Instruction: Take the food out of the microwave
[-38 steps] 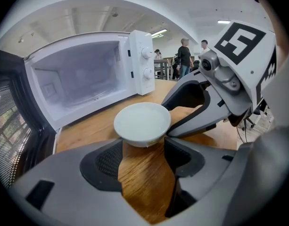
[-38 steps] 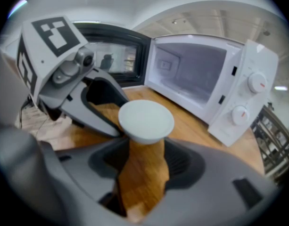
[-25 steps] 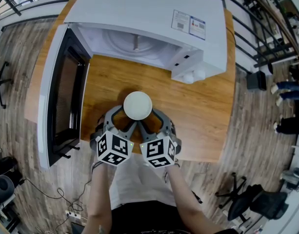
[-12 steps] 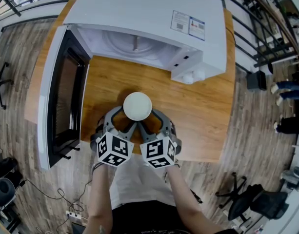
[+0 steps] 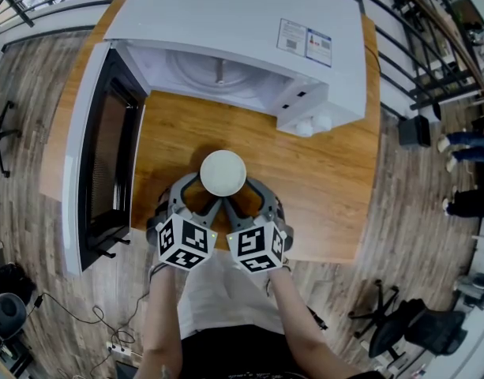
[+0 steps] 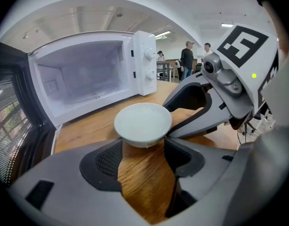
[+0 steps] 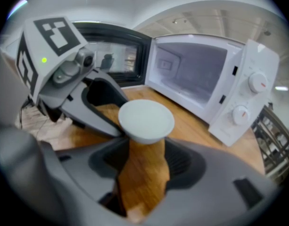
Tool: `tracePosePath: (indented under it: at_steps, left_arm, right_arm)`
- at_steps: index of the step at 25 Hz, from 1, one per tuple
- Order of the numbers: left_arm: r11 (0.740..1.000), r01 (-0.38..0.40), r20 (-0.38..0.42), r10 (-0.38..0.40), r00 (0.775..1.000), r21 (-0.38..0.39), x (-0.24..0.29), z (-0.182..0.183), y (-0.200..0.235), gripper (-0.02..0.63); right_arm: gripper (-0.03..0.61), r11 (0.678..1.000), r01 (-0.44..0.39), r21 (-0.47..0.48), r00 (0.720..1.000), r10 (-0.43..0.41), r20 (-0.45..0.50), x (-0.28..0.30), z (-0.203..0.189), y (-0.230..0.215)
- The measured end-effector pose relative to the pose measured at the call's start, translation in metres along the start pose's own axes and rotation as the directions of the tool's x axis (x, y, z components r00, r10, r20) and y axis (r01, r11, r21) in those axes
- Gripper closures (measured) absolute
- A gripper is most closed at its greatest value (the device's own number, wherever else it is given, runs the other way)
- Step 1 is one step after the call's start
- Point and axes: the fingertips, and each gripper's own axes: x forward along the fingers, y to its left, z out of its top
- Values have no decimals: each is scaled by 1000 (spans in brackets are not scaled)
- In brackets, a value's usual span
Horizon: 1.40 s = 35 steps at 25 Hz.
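Note:
A white bowl [image 5: 223, 171] is low over the wooden table [image 5: 328, 188], in front of the open microwave [image 5: 242, 22]. Whether it rests on the wood I cannot tell. My left gripper [image 5: 202, 193] and right gripper [image 5: 243, 193] come at it side by side from the near edge. In the left gripper view the bowl [image 6: 143, 124] sits over the jaw tips, and the left gripper [image 6: 142, 147] is shut on its foot. The right gripper view shows the same: the right gripper [image 7: 146, 147] is shut on the bowl [image 7: 145, 120]. The bowl's contents look plain white.
The microwave door [image 5: 88, 156] is swung wide open at the left, alongside the table. The oven cavity [image 6: 83, 74] holds only its glass turntable. Its knobs [image 7: 257, 84] face the right gripper. People stand far off in the room [image 6: 186, 58].

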Motion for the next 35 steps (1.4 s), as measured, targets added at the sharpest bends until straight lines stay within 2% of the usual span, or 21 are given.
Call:
tracePosePath:
  at_steps: [5, 9, 15, 18, 20, 24, 25, 28, 32, 35]
  left_arm:
    - [1000, -2, -13, 2, 1000, 14, -3, -4, 1, 311]
    - [1000, -19, -21, 20, 1000, 11, -12, -9, 7, 311]
    - [999, -37, 57, 38, 998, -13, -38, 9, 13, 313]
    - [997, -67, 122, 71, 990, -34, -51, 24, 17, 379]
    - [993, -106, 150, 111, 982, -41, -59, 33, 22, 432]
    - [982, -178, 189, 188, 964, -66, -73, 53, 34, 564]
    - [978, -193, 198, 205, 959, -80, -78, 58, 36, 575]
    - [967, -217, 256, 246, 935, -136, -95, 79, 42, 581]
    - [949, -213, 369, 289, 883, -235, -117, 116, 54, 583]
    - [945, -198, 432, 297, 851, -259, -129, 144, 56, 583]
  right_arm:
    - [327, 999, -35, 17, 999, 35, 26, -3, 3, 0]
    - [327, 1000, -20, 22, 998, 18, 55, -13, 7, -5]
    - [332, 1000, 19, 23, 994, -21, 110, -35, 19, -16]
    - [470, 998, 56, 23, 987, -59, 149, -50, 30, -26]
    - [499, 997, 74, 27, 983, -77, 169, -58, 36, -31]
    - [534, 993, 116, 31, 971, -120, 206, -76, 49, -42]
    - [535, 992, 121, 45, 967, -128, 222, -82, 53, -45]
    - [540, 988, 114, 108, 948, -141, 286, -106, 69, -54]
    - [545, 966, 80, 245, 911, -171, 375, -139, 90, -75]
    - [546, 953, 65, 297, 879, -195, 436, -169, 104, -93]
